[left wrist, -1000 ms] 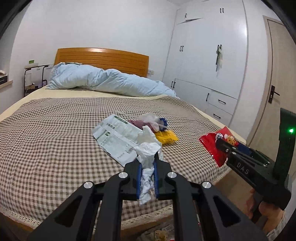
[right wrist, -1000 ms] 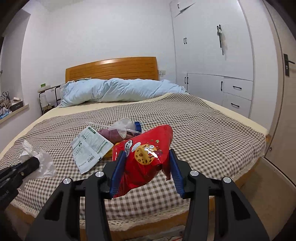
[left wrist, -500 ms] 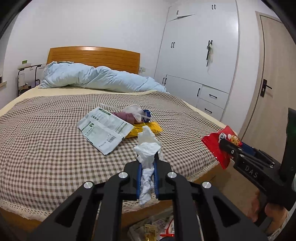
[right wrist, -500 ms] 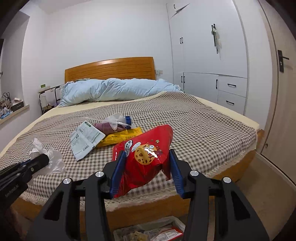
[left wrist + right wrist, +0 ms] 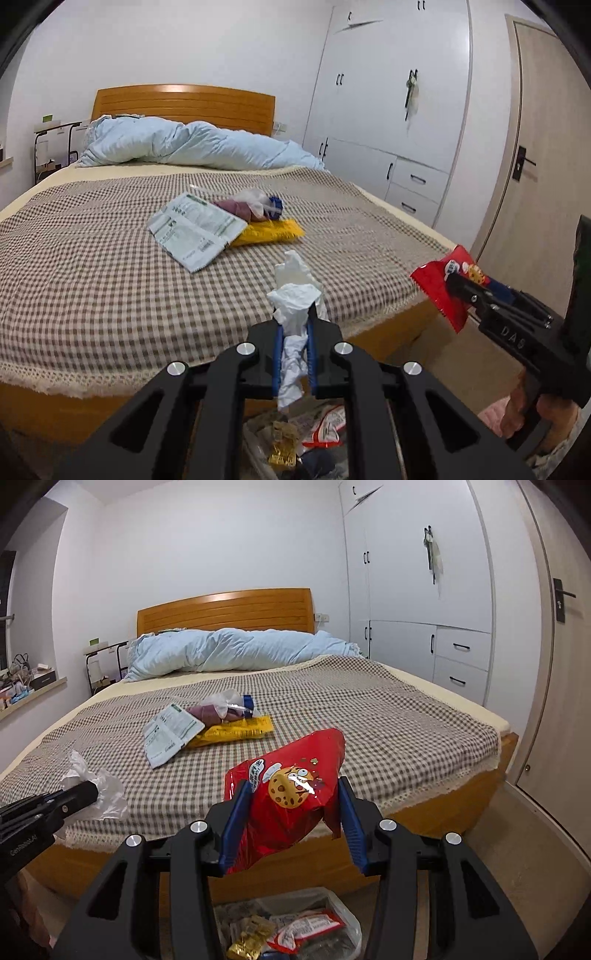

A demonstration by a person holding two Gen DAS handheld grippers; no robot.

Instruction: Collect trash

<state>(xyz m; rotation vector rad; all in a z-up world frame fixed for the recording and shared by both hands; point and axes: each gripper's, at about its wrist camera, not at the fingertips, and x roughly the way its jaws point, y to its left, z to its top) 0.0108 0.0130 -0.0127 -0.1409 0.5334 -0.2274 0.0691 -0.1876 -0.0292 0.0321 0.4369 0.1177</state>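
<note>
My left gripper point(image 5: 294, 325) is shut on a crumpled white tissue point(image 5: 293, 295), which sticks up above the blue pads and hangs below them. My right gripper point(image 5: 291, 801) is shut on a red snack bag point(image 5: 288, 794) with a cookie cartoon; from the left wrist view the same bag point(image 5: 439, 288) shows at the right. Both are held off the foot of the bed, above a trash bin point(image 5: 354, 923) lined with clear plastic and holding wrappers. On the checked bedspread point(image 5: 92, 277) lie a printed paper sheet point(image 5: 195, 232), a yellow wrapper point(image 5: 273, 236) and a clear bag with purple contents point(image 5: 247, 205).
A light blue duvet point(image 5: 192, 147) is bunched by the wooden headboard point(image 5: 184, 103). White wardrobes point(image 5: 424, 590) line the right wall, with a door point(image 5: 561, 664) beside them. A cluttered ledge point(image 5: 26, 690) runs along the left wall. Beige floor point(image 5: 517, 849) lies right of the bin.
Both grippers have drawn back from the bed with their trash still held. The bed's foot edge and the trash bin below have come into view.
</note>
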